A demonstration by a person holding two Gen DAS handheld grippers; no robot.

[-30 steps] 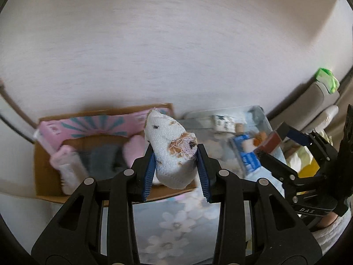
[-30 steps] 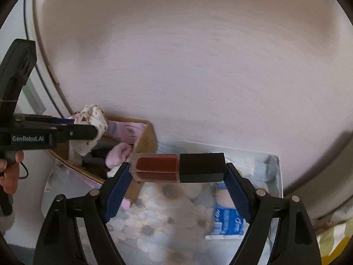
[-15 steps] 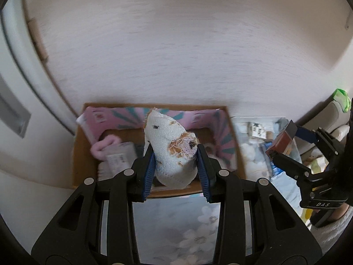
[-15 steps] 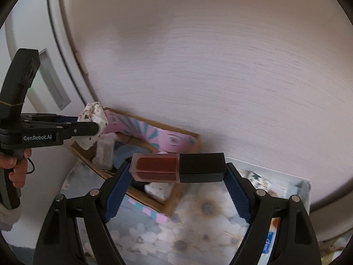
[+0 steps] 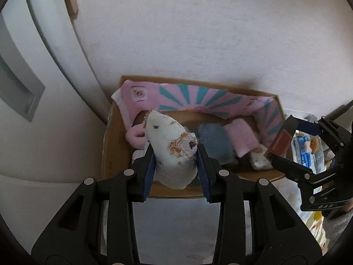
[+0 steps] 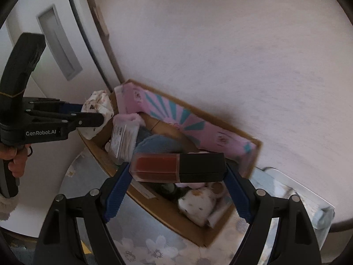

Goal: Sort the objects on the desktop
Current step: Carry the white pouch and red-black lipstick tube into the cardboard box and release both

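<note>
My left gripper (image 5: pixel 176 163) is shut on a white cloth toy with orange patches (image 5: pixel 172 145), held above the left part of a cardboard box (image 5: pixel 114 145). It also shows in the right wrist view (image 6: pixel 97 112). My right gripper (image 6: pixel 177 177) is shut on a dark red lip gloss tube with a black cap (image 6: pixel 176 167), held crosswise above the box's (image 6: pixel 176 220) near side. That tube shows at the right of the left wrist view (image 5: pixel 281 141). The box holds a pink and teal liner, a blue cloth, pink items and a small plush.
A clear tray (image 5: pixel 308 145) with small packets lies right of the box. The box stands on a flowered cloth (image 6: pixel 154 249) against a pale wall. A white door with a recessed handle (image 5: pixel 17 88) is at the left.
Both grippers have moved left with their loads. The cardboard box now sits under them, and the clear tray has slid to the right edge of both views.
</note>
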